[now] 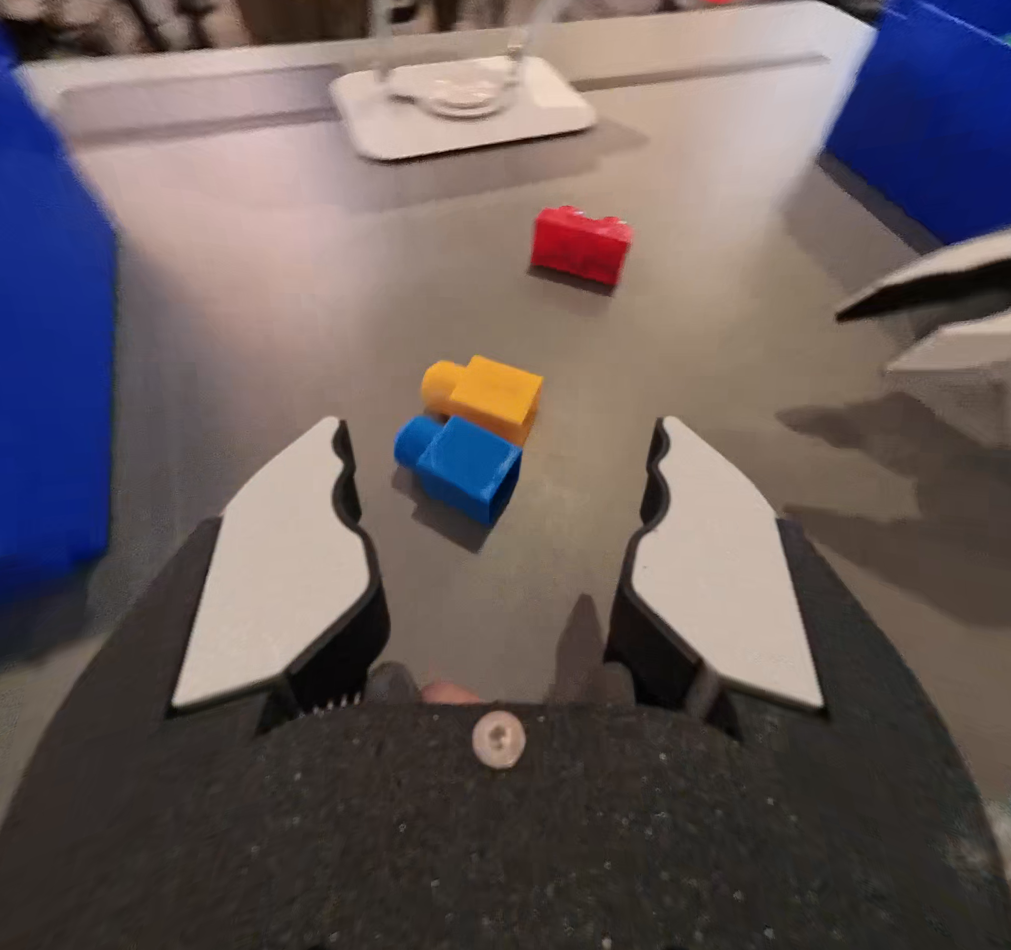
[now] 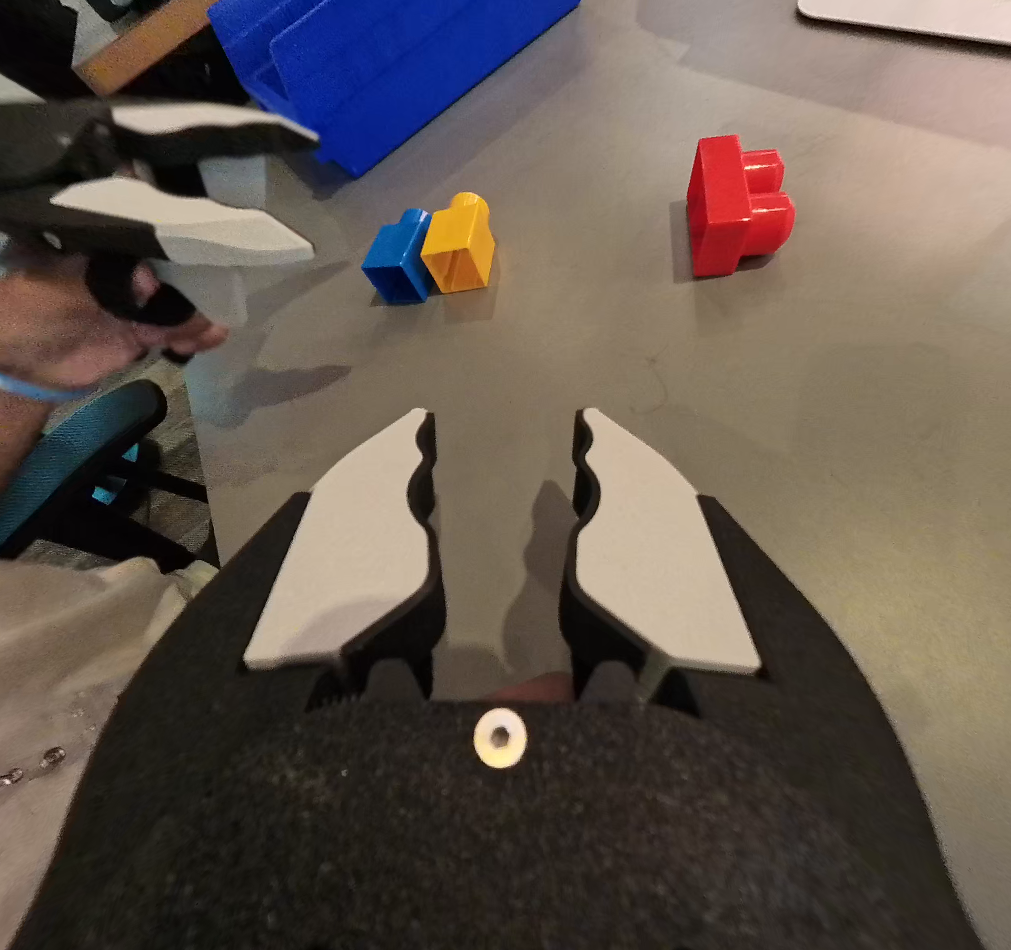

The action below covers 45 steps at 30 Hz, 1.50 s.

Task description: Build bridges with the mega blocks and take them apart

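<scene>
Blue block [image 1: 459, 469] and yellow block [image 1: 487, 396] lie touching on the grey table [image 1: 273, 322], red block [image 1: 581, 243] apart, so both left gripper [image 1: 499, 434] and right gripper [image 2: 504, 426] wait open, holding nothing, ready to build

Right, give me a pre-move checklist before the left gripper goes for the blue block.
1. Left gripper open and empty: ok.
2. Blue block just ahead of its fingertips, free on the table: ok.
3. Blue block upright: not ok, on its side.
4. Space around it: not ok, the yellow block lies against it.
5. Right gripper out of the way, open and empty: ok.
6. Red block clear of the pair: ok, on its side too.
</scene>
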Available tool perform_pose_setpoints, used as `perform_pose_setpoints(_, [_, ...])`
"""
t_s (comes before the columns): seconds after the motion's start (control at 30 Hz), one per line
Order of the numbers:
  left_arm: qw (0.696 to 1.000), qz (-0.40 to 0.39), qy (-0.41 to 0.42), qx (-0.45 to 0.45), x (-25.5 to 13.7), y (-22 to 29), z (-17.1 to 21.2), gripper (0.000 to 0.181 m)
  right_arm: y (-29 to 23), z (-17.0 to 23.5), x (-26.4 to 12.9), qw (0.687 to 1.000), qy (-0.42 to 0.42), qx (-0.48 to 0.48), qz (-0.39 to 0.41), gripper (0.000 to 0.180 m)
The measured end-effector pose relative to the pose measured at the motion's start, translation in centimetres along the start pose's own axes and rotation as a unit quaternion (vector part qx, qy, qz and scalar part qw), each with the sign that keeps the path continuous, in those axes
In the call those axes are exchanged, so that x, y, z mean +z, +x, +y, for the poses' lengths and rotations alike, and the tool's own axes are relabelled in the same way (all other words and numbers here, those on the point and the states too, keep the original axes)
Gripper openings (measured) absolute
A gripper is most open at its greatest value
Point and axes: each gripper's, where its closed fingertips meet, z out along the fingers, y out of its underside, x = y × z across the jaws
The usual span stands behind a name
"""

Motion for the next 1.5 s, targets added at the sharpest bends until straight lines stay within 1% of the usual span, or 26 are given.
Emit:
perform_pose_setpoints(0.03, [0.999, -0.026, -0.002, -0.022, -0.2, 0.0, 0.7, 0.102, 0.0, -0.1, 0.0, 1.000, 0.002, 0.000, -0.003, 0.048])
perform_pose_setpoints(0.1, [0.995, -0.082, -0.026, -0.057, -0.2, 0.1, 2.2, 0.098, -0.1, -0.3, -0.1, 1.000, 0.006, 0.002, -0.009, 0.048])
perform_pose_setpoints(0.2, [0.990, -0.110, -0.049, -0.069, 0.4, 0.8, 3.7, 0.098, -0.2, -0.7, -0.4, 1.000, 0.013, 0.002, -0.013, 0.048])
perform_pose_setpoints(0.33, [0.990, -0.055, -0.051, -0.115, 0.5, 2.7, 4.2, 0.095, 0.4, -0.7, -0.4, 1.000, 0.014, -0.014, 0.017, 0.047])
perform_pose_setpoints(0.43, [0.994, -0.010, -0.004, -0.106, -1.0, 3.5, 3.3, 0.096, -0.3, -0.5, 0.8, 1.000, 0.017, -0.017, 0.017, 0.043])
perform_pose_setpoints(0.53, [0.995, -0.017, 0.075, -0.060, -4.0, 1.6, 1.8, 0.093, -2.0, -0.2, 3.0, 0.999, 0.023, -0.021, 0.018, 0.042])
perform_pose_setpoints(0.63, [0.994, -0.035, 0.097, -0.042, -6.5, -1.5, 1.6, 0.091, -4.3, 0.2, 6.1, 0.998, 0.012, -0.044, 0.031, 0.040])
perform_pose_setpoints(0.73, [0.993, -0.034, 0.104, -0.051, -7.8, -4.1, 1.9, 0.086, -5.6, -0.2, 8.6, 0.995, -0.006, -0.076, 0.057, 0.038])
perform_pose_setpoints(0.87, [0.993, -0.030, 0.102, -0.060, -8.2, -6.5, 1.6, 0.085, -5.8, -0.2, 11.8, 0.993, -0.053, -0.080, 0.069, 0.037])
perform_pose_setpoints(1.07, [0.990, -0.021, 0.136, -0.043, -8.3, -7.9, -1.4, 0.083, -5.1, 0.2, 14.6, 0.983, -0.119, -0.095, 0.104, 0.037])
perform_pose_setpoints(1.27, [0.988, -0.023, 0.153, -0.019, -8.7, -8.5, -2.5, 0.081, -4.7, -0.3, 15.9, 0.981, -0.129, -0.087, 0.114, 0.038])
perform_pose_setpoints(1.5, [0.985, -0.003, 0.164, -0.051, -9.1, -9.3, -2.4, 0.078, -4.5, -1.0, 17.0, 0.982, -0.126, -0.079, 0.116, 0.037])
